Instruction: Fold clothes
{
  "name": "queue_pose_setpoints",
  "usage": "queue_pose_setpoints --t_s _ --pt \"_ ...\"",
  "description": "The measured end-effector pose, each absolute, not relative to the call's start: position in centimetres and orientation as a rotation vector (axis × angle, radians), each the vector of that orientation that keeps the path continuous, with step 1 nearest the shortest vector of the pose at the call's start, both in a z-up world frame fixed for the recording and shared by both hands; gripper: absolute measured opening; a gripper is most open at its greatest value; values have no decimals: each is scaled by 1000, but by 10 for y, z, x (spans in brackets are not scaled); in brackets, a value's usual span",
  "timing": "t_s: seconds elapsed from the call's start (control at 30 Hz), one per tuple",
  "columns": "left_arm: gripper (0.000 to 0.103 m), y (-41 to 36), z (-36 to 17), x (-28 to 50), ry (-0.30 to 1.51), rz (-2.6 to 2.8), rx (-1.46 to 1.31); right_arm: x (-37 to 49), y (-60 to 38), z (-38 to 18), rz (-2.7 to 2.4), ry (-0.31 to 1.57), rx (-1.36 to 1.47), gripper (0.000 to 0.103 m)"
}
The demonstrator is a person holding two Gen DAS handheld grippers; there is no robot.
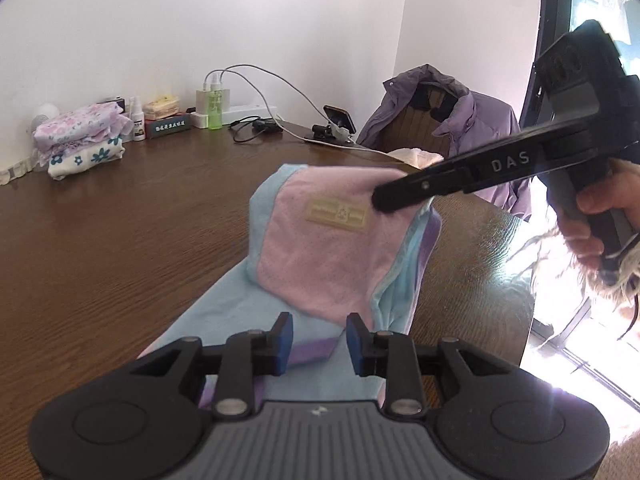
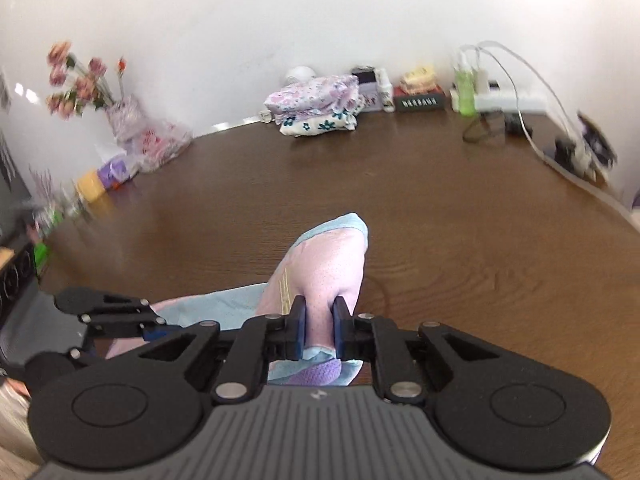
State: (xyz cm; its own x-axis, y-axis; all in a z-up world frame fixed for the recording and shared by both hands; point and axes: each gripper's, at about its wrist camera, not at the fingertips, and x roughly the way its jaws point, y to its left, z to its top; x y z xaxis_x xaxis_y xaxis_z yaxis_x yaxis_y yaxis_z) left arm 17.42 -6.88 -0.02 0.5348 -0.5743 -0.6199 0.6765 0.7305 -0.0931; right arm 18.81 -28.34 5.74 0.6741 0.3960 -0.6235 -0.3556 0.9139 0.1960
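Lifting one garment (image 1: 324, 248) end in the right gripper (image 2: 319, 326), pinching cloth. Hovering with left gripper (image 1: 319, 344) spread, empty. Leaving the fold unfinished; stack (image 1: 82, 140) sitting far left.

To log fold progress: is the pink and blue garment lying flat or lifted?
Partly lifted: the right gripper pinches the pink and blue garment, raising it above the table.

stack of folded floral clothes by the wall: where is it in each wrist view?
Left wrist: stack of folded floral clothes at far left, on the table against the wall.
Right wrist: same stack at top centre, against the wall.
Shared landmark: green bottle, right of the stack in both.
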Motion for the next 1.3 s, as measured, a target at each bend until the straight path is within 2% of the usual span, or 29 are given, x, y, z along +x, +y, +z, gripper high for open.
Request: queue_pose_setpoints --t_s 0.1,0.2,0.5,0.57,0.63,0.7,0.8,0.9,0.97,1.0,1.13,1.3 --pt "27 -57 -2 169 693 -704 178 174 -250 72 479 658 -189 12" --pt "27 -35 -2 160 704 -660 155 163 -215 74 568 642 -322 12" --pt "28 9 -7 145 737 -571 89 149 -152 36 724 707 -384 13" --pt "28 15 -5 145 731 -571 59 147 -150 30 734 711 -356 15" --pt "28 18 1 147 709 -572 31 147 -153 26 753 724 -303 27" --pt "28 20 9 149 674 -575 7 146 -164 27 774 726 -221 35" --pt "29 14 22 153 616 -610 1 143 -195 40 773 699 -24 35" --pt "26 -1 25 160 597 -654 42 145 -228 46 677 669 109 39" --pt "18 -15 22 164 608 -684 92 152 -247 43 565 671 135 40" --pt "10 -21 19 167 615 -696 118 156 -254 38 533 690 160 40" --pt "10 -30 -3 168 658 -687 189 169 -270 12 527 760 280 40" --pt "13 -23 5 166 650 -676 163 177 -277 -9 532 800 383 40"
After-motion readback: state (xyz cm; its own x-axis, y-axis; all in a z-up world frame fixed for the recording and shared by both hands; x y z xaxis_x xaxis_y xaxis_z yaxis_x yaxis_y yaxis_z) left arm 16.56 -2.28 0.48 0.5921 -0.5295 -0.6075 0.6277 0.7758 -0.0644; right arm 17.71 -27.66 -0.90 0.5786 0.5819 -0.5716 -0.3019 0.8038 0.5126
